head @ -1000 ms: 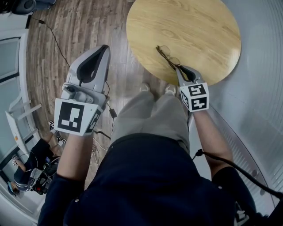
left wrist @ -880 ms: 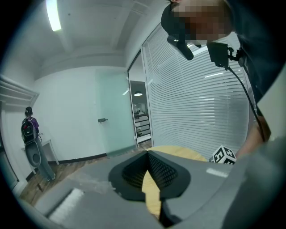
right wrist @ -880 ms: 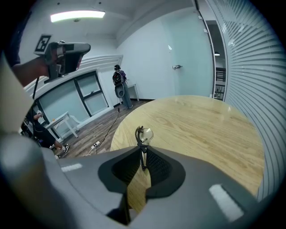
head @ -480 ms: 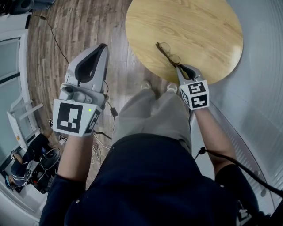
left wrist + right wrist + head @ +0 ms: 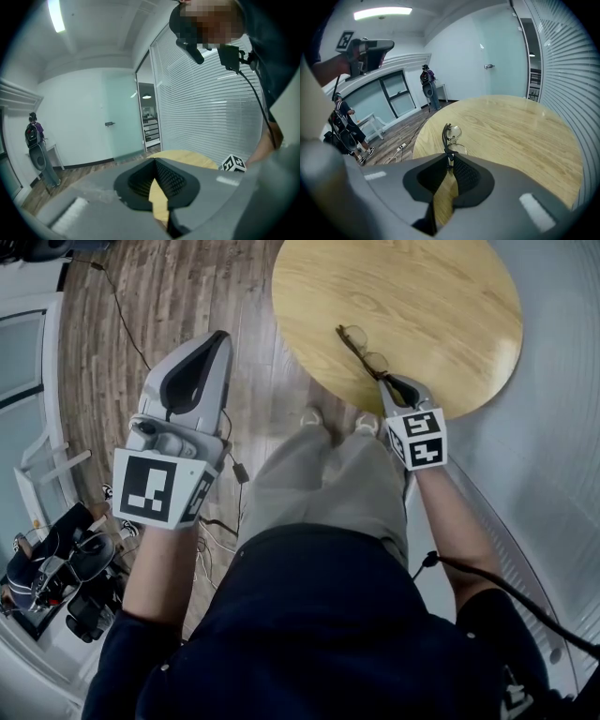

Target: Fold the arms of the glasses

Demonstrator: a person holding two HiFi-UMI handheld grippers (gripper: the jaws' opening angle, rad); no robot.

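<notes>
A pair of thin dark-framed glasses (image 5: 359, 350) lies on the round wooden table (image 5: 431, 296) near its front edge. My right gripper (image 5: 386, 382) is shut on the glasses' near end. In the right gripper view the glasses (image 5: 449, 135) stretch away from the pinched jaws, lenses to the right of the dark arm. My left gripper (image 5: 212, 345) hangs well to the left over the wooden floor, jaws shut on nothing. The left gripper view shows only the table's edge (image 5: 187, 157) beyond its closed jaws.
Cables (image 5: 122, 324) run across the plank floor left of the table. A white bench (image 5: 37, 474) and a crouching person (image 5: 47, 568) are at the lower left. Another person (image 5: 427, 84) stands by the far wall. Slatted blinds (image 5: 572, 70) line the right side.
The head camera has shifted slightly. My right gripper stays pinched on the glasses and the left stays raised. The person at the lower left has moved.
</notes>
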